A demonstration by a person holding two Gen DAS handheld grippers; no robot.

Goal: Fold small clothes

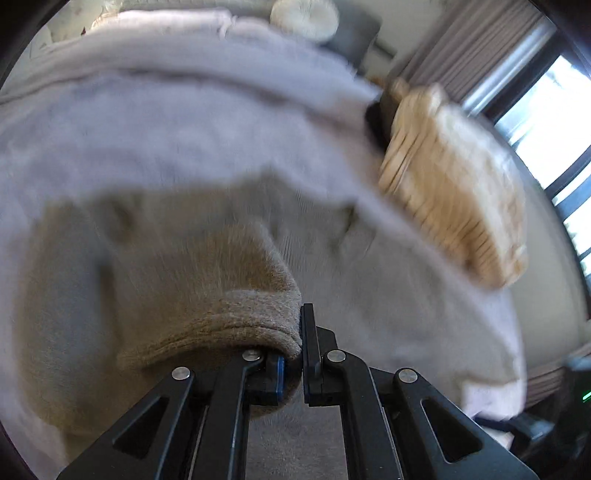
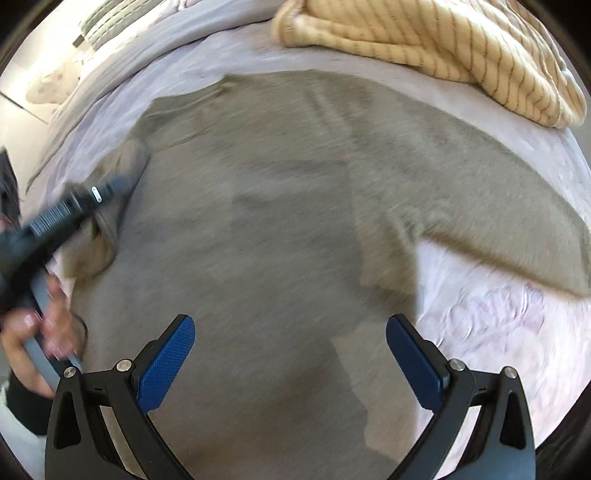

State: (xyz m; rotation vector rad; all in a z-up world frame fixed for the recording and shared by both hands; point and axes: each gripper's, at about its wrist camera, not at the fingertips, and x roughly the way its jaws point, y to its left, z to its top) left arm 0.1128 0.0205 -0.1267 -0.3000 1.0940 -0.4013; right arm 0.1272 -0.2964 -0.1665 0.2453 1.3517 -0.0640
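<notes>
A grey-brown knit sweater (image 2: 277,229) lies spread on a bed covered with a pale lilac sheet (image 2: 498,317). My left gripper (image 1: 295,347) is shut on the sweater's ribbed cuff (image 1: 236,321), with the sleeve draped over the left finger. In the right wrist view the left gripper (image 2: 110,184) shows at the sweater's left edge, holding bunched fabric. My right gripper (image 2: 291,347) is open and empty, hovering over the sweater's body, blue pads (image 2: 170,362) wide apart.
A cream striped knit garment (image 2: 443,48) lies bunched at the far side of the bed; it also shows in the left wrist view (image 1: 454,177). A window and curtains (image 1: 535,92) stand to the right. A round white cushion (image 1: 303,14) is beyond the bed.
</notes>
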